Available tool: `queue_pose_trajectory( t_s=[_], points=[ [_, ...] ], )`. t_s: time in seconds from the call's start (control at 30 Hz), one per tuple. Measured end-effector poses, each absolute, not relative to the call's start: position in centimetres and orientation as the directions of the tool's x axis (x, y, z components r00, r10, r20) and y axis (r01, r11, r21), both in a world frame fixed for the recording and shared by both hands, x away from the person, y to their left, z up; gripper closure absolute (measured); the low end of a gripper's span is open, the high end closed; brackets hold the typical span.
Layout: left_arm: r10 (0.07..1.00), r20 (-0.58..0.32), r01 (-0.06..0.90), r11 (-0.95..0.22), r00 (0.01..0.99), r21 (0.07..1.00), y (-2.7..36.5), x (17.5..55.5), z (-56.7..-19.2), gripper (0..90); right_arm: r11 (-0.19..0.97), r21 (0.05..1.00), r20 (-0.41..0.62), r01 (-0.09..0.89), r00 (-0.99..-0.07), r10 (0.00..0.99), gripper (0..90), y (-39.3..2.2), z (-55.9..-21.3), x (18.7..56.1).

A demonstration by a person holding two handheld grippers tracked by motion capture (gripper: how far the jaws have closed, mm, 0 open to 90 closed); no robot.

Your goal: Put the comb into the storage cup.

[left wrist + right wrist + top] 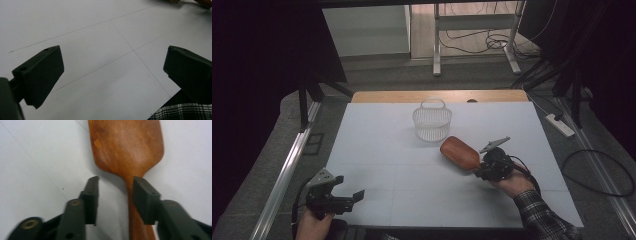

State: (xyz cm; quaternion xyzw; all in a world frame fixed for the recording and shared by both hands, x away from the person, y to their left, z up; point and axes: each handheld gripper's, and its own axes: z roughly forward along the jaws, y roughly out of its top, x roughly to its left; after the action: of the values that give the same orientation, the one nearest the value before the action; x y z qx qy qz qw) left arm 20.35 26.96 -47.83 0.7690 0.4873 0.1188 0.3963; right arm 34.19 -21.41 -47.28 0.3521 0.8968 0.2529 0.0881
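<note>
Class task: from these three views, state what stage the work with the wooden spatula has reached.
Done: nothing is in the white wire basket. In hand: the right gripper has its jaws open around the neck of the wooden spatula, which lies on the table. Left: gripping and moving it, perhaps to the basket. The left gripper waits open.

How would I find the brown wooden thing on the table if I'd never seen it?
Look at the big white table and find the white wire basket near its far edge. Just in front of the basket, to the right, lies a wooden spatula, its handle between the right gripper's jaws. It is the only reddish-brown, smooth, flat-bladed thing there.
</note>
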Motion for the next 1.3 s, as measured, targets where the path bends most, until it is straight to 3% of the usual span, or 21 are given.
queue_pose_trajectory(
  t_s=[0.1,0.17,0.2,0.63,1.3],
  points=[
    [0.845,-0.201,0.656,-0.213,0.496,0.724,26.9,20.4,-47.8,3.2,0.612,0.524,0.001,0.592,-0.719,0.695,39.2,-21.7,-46.9,34.4],
    [0.845,-0.201,0.656,-0.213,0.496,0.724,26.9,20.4,-47.8,3.3,0.609,0.527,-0.003,0.592,-0.716,0.698,37.5,-21.8,-46.8,34.5],
    [0.844,-0.201,0.657,-0.214,0.496,0.723,26.9,20.4,-47.8,3.3,0.596,0.536,-0.004,0.598,-0.704,0.710,31.6,-22.0,-46.6,34.7],
    [0.844,-0.201,0.658,-0.216,0.497,0.722,26.9,20.4,-47.8,3.3,0.577,0.580,0.000,0.574,-0.709,0.705,2.2,-22.8,-46.3,35.2],
    [0.844,-0.200,0.658,-0.216,0.497,0.722,26.9,20.4,-47.8,3.3,0.583,0.534,0.013,0.613,-0.695,0.719,0.0,-22.9,-47.2,36.0]
  ],
)
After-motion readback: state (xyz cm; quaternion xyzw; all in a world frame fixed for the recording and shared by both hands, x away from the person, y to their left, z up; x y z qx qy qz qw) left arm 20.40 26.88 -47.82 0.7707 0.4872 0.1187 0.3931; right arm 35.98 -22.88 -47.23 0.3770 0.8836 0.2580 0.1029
